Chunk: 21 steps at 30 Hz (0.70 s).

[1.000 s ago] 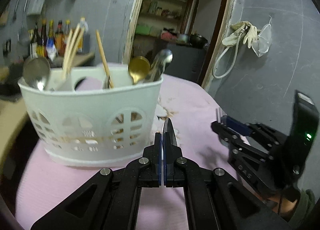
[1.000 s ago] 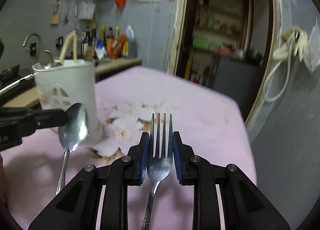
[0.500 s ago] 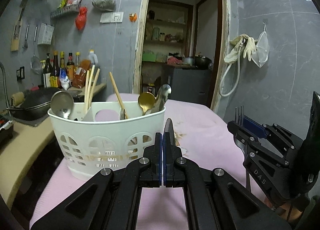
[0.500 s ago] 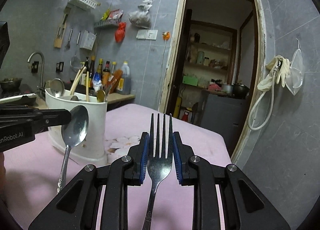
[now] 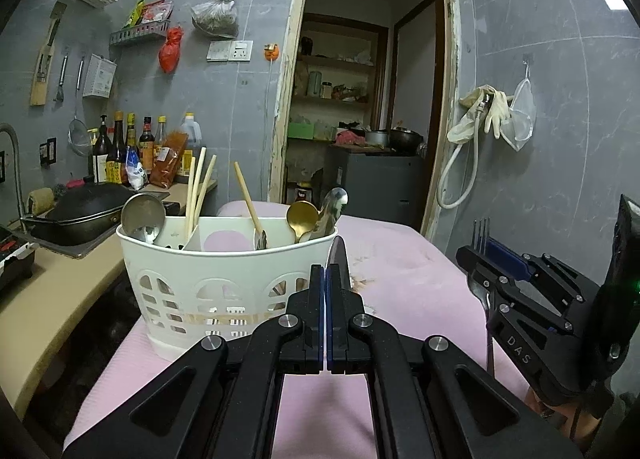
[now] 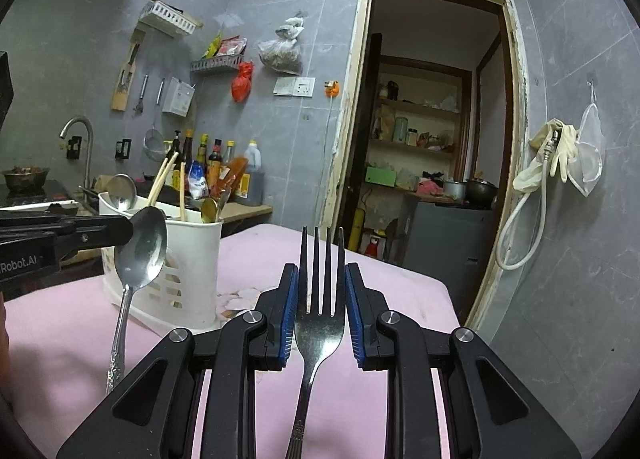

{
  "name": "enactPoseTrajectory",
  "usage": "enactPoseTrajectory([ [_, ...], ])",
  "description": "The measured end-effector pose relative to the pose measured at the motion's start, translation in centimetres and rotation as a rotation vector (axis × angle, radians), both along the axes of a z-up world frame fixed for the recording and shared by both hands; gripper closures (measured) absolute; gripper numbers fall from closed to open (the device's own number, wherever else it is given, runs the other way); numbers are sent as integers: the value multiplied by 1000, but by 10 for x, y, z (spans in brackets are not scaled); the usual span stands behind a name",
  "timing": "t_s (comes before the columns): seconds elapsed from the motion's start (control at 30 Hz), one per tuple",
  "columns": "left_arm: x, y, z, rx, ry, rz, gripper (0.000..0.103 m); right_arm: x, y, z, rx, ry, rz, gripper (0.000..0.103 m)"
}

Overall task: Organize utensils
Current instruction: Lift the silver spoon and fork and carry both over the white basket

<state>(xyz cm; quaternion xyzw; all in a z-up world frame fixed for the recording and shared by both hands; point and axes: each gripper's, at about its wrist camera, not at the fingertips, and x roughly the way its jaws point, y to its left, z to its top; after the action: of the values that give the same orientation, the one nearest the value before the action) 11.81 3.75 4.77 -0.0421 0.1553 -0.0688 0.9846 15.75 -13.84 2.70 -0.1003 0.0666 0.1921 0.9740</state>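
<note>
A white plastic utensil caddy [image 5: 224, 283] [image 6: 188, 259] stands on the pink tablecloth, holding spoons and chopsticks. My left gripper [image 5: 325, 279] is shut on a steel spoon [image 5: 339, 259] seen edge-on; in the right wrist view the same spoon [image 6: 140, 251] hangs bowl up, handle down, just in front of the caddy. My right gripper [image 6: 322, 291] is shut on a steel fork [image 6: 320, 299], tines pointing up and forward. In the left wrist view the right gripper [image 5: 496, 259] with the fork sits to the right of the caddy.
The pink-covered table [image 5: 400, 259] ends near the grey wall and doorway [image 6: 432, 139]. A counter with bottles [image 5: 140, 147], a wok [image 5: 80, 211] and a faucet [image 6: 80, 147] lies at left. A hose and gloves [image 6: 552, 163] hang on the right wall.
Both views tilted upward: the caddy and table dropped lower in frame and more wall shows. Spoon and fork stayed gripped throughout.
</note>
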Motion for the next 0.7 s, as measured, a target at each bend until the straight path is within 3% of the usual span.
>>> enactPoseTrajectory([
  [0.3, -11, 2, 12, -5, -56, 21, 103, -6, -3, 4, 31, -37, 12, 83],
  [0.7, -8, 22, 46, 2, -140, 107, 103, -10, 19, 42, 96, -168, 76, 83],
])
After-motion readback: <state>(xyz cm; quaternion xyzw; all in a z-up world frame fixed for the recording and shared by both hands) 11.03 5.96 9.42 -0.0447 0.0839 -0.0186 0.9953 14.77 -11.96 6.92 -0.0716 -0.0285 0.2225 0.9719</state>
